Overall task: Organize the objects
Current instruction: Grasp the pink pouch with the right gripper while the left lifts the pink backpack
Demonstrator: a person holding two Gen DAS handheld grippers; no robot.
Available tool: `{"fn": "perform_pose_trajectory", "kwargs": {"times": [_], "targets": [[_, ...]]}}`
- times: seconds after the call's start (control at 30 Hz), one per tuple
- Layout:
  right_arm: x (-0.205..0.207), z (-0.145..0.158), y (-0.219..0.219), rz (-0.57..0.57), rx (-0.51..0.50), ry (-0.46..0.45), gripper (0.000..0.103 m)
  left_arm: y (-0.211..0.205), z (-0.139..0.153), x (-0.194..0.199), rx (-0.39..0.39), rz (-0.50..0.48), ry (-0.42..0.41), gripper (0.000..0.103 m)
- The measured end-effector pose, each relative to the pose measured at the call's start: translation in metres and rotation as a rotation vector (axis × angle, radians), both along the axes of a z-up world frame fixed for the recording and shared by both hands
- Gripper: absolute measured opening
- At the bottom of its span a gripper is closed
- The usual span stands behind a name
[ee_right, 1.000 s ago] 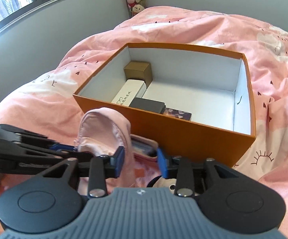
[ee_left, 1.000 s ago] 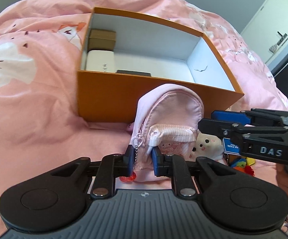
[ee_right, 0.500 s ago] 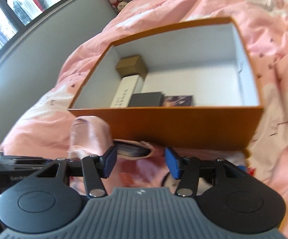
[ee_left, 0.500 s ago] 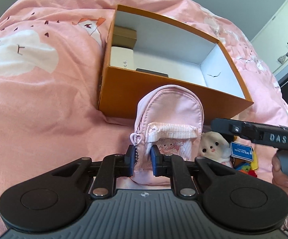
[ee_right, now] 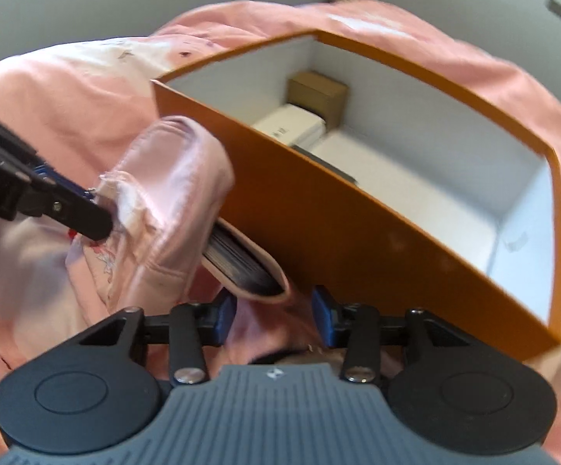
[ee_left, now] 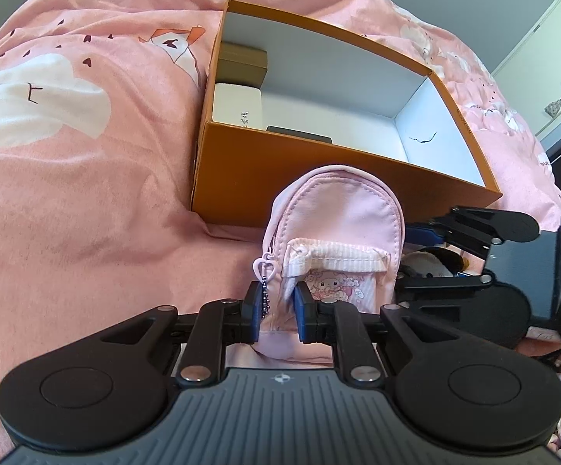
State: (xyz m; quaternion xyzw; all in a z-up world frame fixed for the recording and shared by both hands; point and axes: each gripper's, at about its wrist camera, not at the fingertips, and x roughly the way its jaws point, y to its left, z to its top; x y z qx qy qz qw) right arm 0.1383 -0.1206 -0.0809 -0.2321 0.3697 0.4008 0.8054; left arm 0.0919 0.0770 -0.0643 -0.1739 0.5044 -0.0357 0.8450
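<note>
A small pink backpack pouch [ee_left: 338, 209] stands on the pink bedding in front of an orange box [ee_left: 280, 170]. My left gripper [ee_left: 276, 306] is shut on the edge of its front pocket, beside the heart zip charm. The right wrist view shows the pouch [ee_right: 172, 162] from the side, the left gripper [ee_right: 100, 213] pinching it. A dark stack in a pink case [ee_right: 241, 263] sticks out behind the pouch, against the box [ee_right: 358, 232]. My right gripper [ee_right: 274, 316] sits low just below that case; its jaws are closing, pads apart, pressing on nothing. It also shows [ee_left: 424, 257] right of the pouch.
Inside the box lie a brown carton [ee_left: 241, 62], a white box [ee_left: 238, 106] and a dark flat item [ee_left: 300, 139]; its right half shows bare white floor. A white plush toy [ee_left: 424, 267] lies under the right gripper. Pink duvet [ee_left: 67, 193] surrounds everything.
The right gripper has rolled and dropped lower toward the case behind the pouch; its jaws widened, then narrowed. The left gripper keeps its hold on the pouch.
</note>
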Motion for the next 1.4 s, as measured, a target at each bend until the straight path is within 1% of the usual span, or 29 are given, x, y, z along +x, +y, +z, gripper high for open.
{"fn": "perform_pose_trajectory", "kwargs": {"times": [0.1, 0.17, 0.2, 0.23, 0.27, 0.3, 0.37, 0.47, 0.6, 0.63, 0.73, 0.9, 0.97, 1.07, 1.13, 1.17, 1.23, 1.3, 1.4], "targets": [[-0.001, -0.004, 0.006, 0.063, -0.002, -0.035, 0.041, 0.001, -0.002, 0.003, 0.002, 0.005, 0.016, 0.022], [-0.001, -0.005, 0.009, 0.083, -0.011, -0.064, 0.04, 0.005, -0.006, 0.006, -0.02, 0.012, 0.024, 0.03], [-0.001, -0.005, 0.009, 0.085, -0.015, -0.068, 0.039, 0.007, -0.008, 0.008, -0.035, 0.012, 0.028, 0.039], [0.0, -0.006, 0.009, 0.084, -0.015, -0.068, 0.037, 0.009, -0.01, 0.01, -0.046, 0.016, 0.031, 0.044], [0.0, -0.006, 0.008, 0.083, -0.015, -0.071, 0.036, 0.011, -0.012, 0.011, -0.052, 0.025, 0.034, 0.052], [0.0, -0.006, 0.007, 0.082, -0.016, -0.076, 0.035, 0.013, -0.014, 0.012, -0.058, 0.031, 0.035, 0.055], [-0.003, -0.004, 0.006, 0.077, -0.013, -0.079, 0.033, 0.017, -0.019, 0.014, -0.088, 0.043, 0.03, 0.056], [-0.004, -0.001, 0.003, 0.059, 0.002, -0.079, 0.03, 0.024, -0.028, 0.014, -0.166, 0.062, 0.016, 0.056], [0.002, 0.004, -0.005, 0.019, 0.043, -0.044, 0.029, 0.026, -0.032, 0.012, -0.26, 0.018, -0.036, 0.055], [0.004, 0.006, -0.007, 0.008, 0.059, -0.028, 0.028, 0.023, -0.03, 0.011, -0.262, 0.0, -0.055, 0.057], [0.011, 0.013, -0.015, -0.026, 0.108, 0.027, 0.024, 0.015, -0.023, 0.009, -0.225, -0.051, -0.105, 0.059], [0.016, 0.024, -0.027, -0.071, 0.161, 0.11, 0.023, 0.007, -0.024, 0.016, -0.215, -0.094, -0.131, 0.06], [0.02, 0.026, -0.036, -0.097, 0.192, 0.166, 0.023, 0.003, -0.022, 0.015, -0.212, -0.124, -0.15, 0.06], [0.025, 0.026, -0.049, -0.129, 0.241, 0.253, 0.021, -0.005, -0.013, 0.009, -0.172, -0.174, -0.203, 0.06], [0.024, 0.028, -0.059, -0.132, 0.284, 0.297, 0.019, -0.011, -0.006, 0.002, -0.151, -0.203, -0.231, 0.064], [0.022, 0.031, -0.063, -0.127, 0.299, 0.307, 0.018, -0.014, -0.003, 0.0, -0.146, -0.221, -0.246, 0.065], [0.019, 0.037, -0.069, -0.115, 0.32, 0.317, 0.017, -0.019, 0.003, -0.002, -0.128, -0.253, -0.268, 0.073], [0.016, 0.045, -0.073, -0.097, 0.333, 0.322, 0.016, -0.022, 0.008, -0.006, -0.114, -0.273, -0.287, 0.078], [0.012, 0.057, -0.076, -0.066, 0.332, 0.3, 0.016, -0.025, 0.017, -0.006, -0.125, -0.272, -0.297, 0.078]]}}
